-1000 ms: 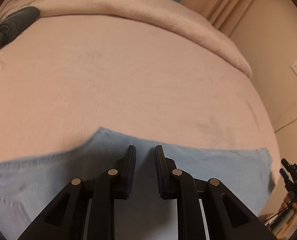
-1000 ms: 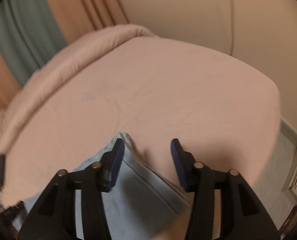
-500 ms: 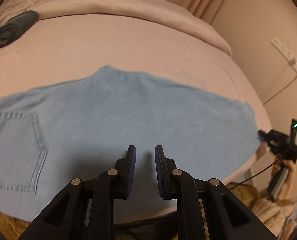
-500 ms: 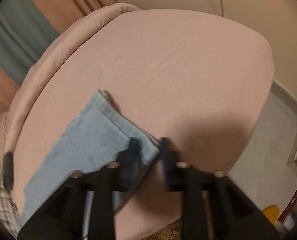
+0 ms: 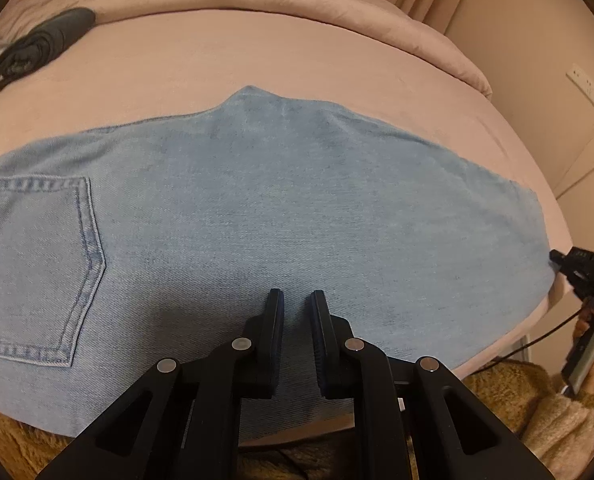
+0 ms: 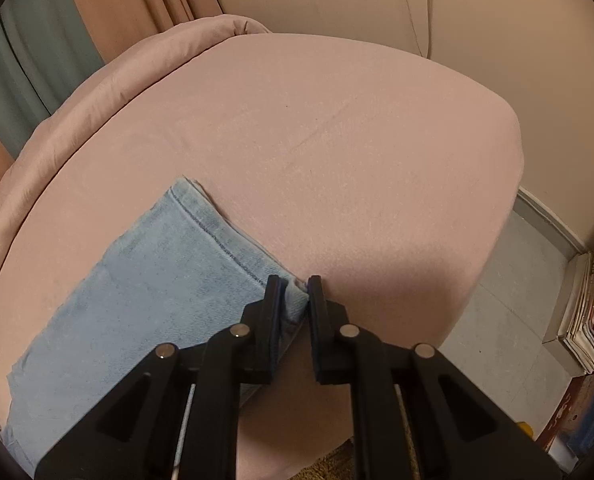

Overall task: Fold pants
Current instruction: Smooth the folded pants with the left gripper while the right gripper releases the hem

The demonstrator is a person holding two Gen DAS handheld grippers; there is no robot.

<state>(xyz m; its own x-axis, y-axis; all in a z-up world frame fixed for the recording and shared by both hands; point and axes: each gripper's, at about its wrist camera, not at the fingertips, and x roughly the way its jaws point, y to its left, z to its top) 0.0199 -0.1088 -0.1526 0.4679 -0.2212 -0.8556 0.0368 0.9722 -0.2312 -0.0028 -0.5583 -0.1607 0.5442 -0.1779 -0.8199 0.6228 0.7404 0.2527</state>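
Observation:
Light blue denim pants [image 5: 257, 208] lie flat across the pink bed [image 5: 217, 64], back pocket [image 5: 37, 264] at the left, leg end at the right. My left gripper [image 5: 297, 300] hovers over the pants' near edge, jaws nearly shut with a narrow gap and nothing between them. My right gripper [image 6: 295, 286] is shut on the near corner of the pants' hem [image 6: 217, 232]; the pants [image 6: 137, 300] stretch back to the left. The right gripper also shows in the left wrist view [image 5: 577, 268] at the leg end.
A dark rolled garment [image 5: 45, 44] lies at the bed's far left. A folded pink duvet [image 5: 297, 4] runs along the far side. A wall [image 6: 497, 40], floor [image 6: 509, 312] and stacked magazines [image 6: 589, 300] are to the right. A brown fuzzy rug [image 5: 497, 392] lies below the bed edge.
The right gripper closed from open onto the hem corner. The left gripper pulled back and up, so the whole pants came into view.

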